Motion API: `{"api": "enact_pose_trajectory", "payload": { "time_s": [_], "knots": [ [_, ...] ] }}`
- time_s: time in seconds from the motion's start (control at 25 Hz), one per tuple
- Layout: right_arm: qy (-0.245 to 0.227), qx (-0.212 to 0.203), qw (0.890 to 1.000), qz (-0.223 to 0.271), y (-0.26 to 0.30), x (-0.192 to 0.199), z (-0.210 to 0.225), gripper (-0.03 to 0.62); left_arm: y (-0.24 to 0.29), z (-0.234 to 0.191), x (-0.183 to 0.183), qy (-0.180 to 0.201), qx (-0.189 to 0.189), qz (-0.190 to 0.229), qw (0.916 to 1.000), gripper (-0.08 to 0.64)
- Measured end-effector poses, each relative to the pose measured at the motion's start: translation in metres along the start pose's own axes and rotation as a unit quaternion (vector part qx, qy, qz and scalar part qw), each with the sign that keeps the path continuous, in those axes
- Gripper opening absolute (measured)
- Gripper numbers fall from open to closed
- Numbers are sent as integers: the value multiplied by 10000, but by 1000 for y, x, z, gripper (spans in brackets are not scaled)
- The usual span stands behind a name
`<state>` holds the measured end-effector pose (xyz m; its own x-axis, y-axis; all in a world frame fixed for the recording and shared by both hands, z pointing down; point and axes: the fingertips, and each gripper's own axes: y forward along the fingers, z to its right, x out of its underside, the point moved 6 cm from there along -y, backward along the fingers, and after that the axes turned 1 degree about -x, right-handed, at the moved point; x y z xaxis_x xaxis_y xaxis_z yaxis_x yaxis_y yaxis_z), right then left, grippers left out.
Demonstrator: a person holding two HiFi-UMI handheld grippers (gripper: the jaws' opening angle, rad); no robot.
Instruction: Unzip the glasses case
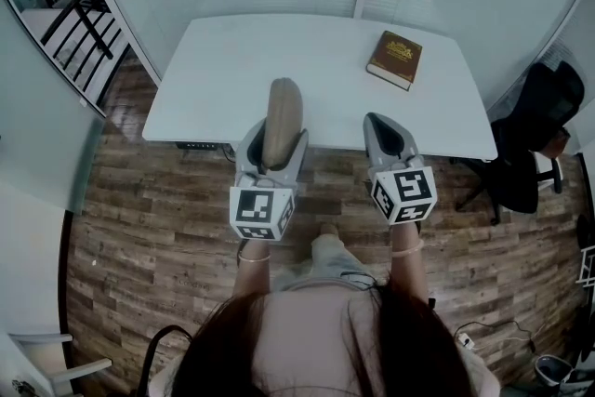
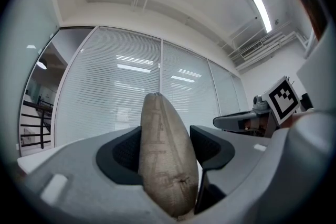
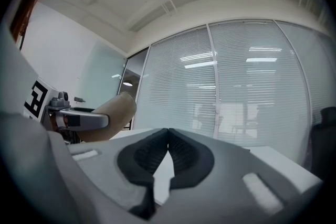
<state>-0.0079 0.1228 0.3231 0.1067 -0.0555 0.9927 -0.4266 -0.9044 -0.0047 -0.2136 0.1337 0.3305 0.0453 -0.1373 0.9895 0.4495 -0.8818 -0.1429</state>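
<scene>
A tan fabric glasses case (image 1: 282,114) stands on its narrow edge between the jaws of my left gripper (image 1: 271,149), which is shut on it, just before the white table's near edge. In the left gripper view the case (image 2: 165,155) fills the gap between both black pads, its seam facing the camera. My right gripper (image 1: 390,137) is held level beside it, to the right, jaws shut with nothing between them. In the right gripper view the pads (image 3: 167,150) meet at their tips, and the case (image 3: 113,113) shows at the left.
The white table (image 1: 316,79) lies ahead, with a brown book (image 1: 394,59) at its far right. A black office chair (image 1: 539,130) stands right of the table. Glass walls with blinds close off the back. The floor is wood plank.
</scene>
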Motion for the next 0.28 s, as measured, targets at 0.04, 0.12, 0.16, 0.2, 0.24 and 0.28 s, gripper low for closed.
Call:
{"api": "enact_pose_trajectory", "payload": {
  "time_s": [0.04,0.12,0.16,0.2,0.24,0.28],
  "knots": [
    [-9,1,10000,-6,-2,0,-2,3,-2,1,1,-7,8,-10,10000,281],
    [-21,-17,10000,-12,-4,-2,-6,3,-7,2,3,-6,11,-40,10000,281],
    [-24,-30,10000,-12,-4,-2,-7,3,-9,2,3,-3,10,-53,10000,281],
    [-25,-41,10000,-10,-5,-3,-8,3,-10,2,4,-4,12,-63,10000,281],
    [-25,-50,10000,-6,-5,-3,-9,3,-11,2,4,-6,17,-69,10000,282],
    [-24,-59,10000,-2,-5,-4,-10,3,-12,2,4,-8,23,-73,10000,281]
  ]
}}
